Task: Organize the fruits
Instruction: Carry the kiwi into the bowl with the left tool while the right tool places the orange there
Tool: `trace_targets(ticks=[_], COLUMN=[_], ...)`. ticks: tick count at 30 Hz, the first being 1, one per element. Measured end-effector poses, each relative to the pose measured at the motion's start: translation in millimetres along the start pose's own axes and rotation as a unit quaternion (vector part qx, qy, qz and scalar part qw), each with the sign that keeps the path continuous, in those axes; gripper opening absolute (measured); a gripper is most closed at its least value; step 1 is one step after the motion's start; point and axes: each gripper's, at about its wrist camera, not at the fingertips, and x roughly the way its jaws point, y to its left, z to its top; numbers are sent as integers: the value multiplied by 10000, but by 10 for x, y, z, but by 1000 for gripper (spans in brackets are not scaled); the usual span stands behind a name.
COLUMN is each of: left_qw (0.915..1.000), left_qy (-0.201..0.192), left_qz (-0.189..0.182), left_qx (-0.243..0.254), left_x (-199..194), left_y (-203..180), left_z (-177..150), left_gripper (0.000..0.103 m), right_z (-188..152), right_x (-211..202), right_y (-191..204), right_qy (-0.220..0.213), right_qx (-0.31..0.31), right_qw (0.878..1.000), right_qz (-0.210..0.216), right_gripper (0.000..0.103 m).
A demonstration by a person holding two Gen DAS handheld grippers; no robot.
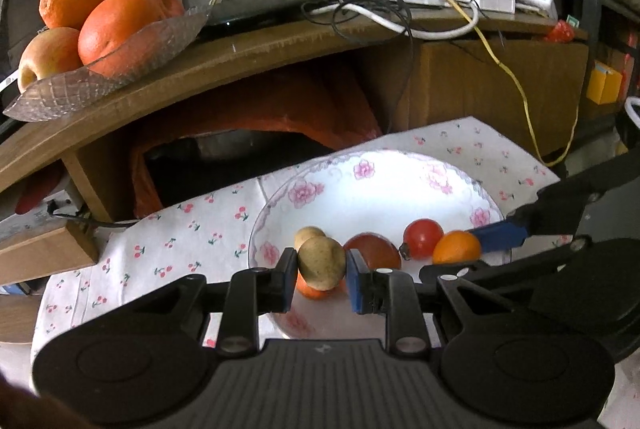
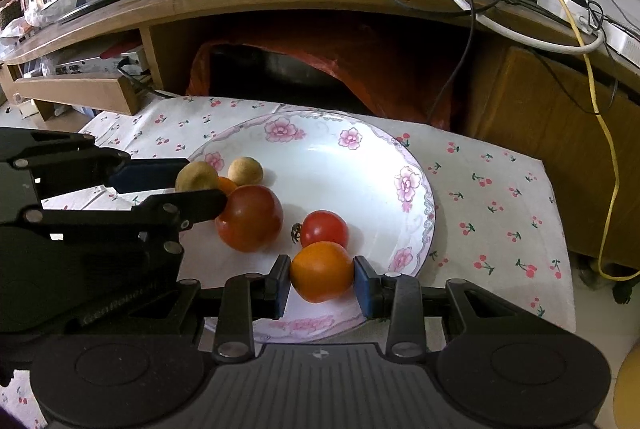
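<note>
1. Left wrist view: nearest the camera, the left gripper [image 1: 322, 271] pinches a small tan round fruit [image 1: 321, 263] between its blue pads, over the near edge of the flowered plate [image 1: 280, 205].
2. Under that fruit a bit of a small orange fruit [image 1: 310, 289] shows on the plate, and a second tan fruit [image 1: 309, 235] sits just behind it.
3. To the right on the plate lie a large dark red tomato [image 1: 374, 251] and a small red tomato [image 1: 423, 237]. Beside them the right gripper [image 1: 486, 243] reaches in from the right, around an orange tomato [image 1: 456, 247].
4. The plate rests on a cherry-print cloth [image 1: 192, 229]. Far left, on a wooden shelf [image 1: 280, 49], a glass dish [image 1: 100, 77] holds oranges [image 1: 116, 29] and an apple [image 1: 48, 55].
5. Right wrist view: nearest the camera, the right gripper [image 2: 322, 279] clamps the orange tomato [image 2: 322, 271] at the plate's [image 2: 416, 189] near rim.
6. Just beyond is the small red tomato [image 2: 324, 229], the large tomato [image 2: 249, 217] to its left.
7. The left gripper [image 2: 182, 185] enters from the left, holding the tan fruit [image 2: 197, 176].
</note>
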Motion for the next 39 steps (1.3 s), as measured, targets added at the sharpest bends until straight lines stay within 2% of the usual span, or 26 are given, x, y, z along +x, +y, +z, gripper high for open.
trace_targets(ticks=[6, 11, 13, 15, 25, 31, 39], left_qw=[9993, 9992, 9992, 9989, 9979, 9965, 9969], left_qy=[-70, -109, -98, -88, -282, -244, -142], left_qz=[-273, -284, -259, -289, -175, -65, -21], left_qx=[-248, -252, -283, -353, -555, -800, -773], left_x=[95, 130, 134, 125, -73, -221, -548], left_y=[43, 44, 66, 90, 179, 317, 348], left_z=[102, 142, 146, 153, 257, 281, 155], left_gripper=[32, 36, 36, 37, 37, 37, 37], right_z=[14, 41, 55, 65, 143, 227, 192], right_x=[38, 40, 21, -4, -179, -388, -652], right_y=[-25, 2, -9, -21, -94, -185, -108], right_qy=[-67, -153, -202, -250, -560, -862, -1007], right_qx=[-23, -73, -43, -7, 111, 388, 466], right_qw=[9999, 9998, 9998, 9997, 9984, 9955, 9938], right_qz=[86, 73, 65, 48, -6, -121, -8], right_gripper=[36, 42, 46, 55, 55, 55, 55])
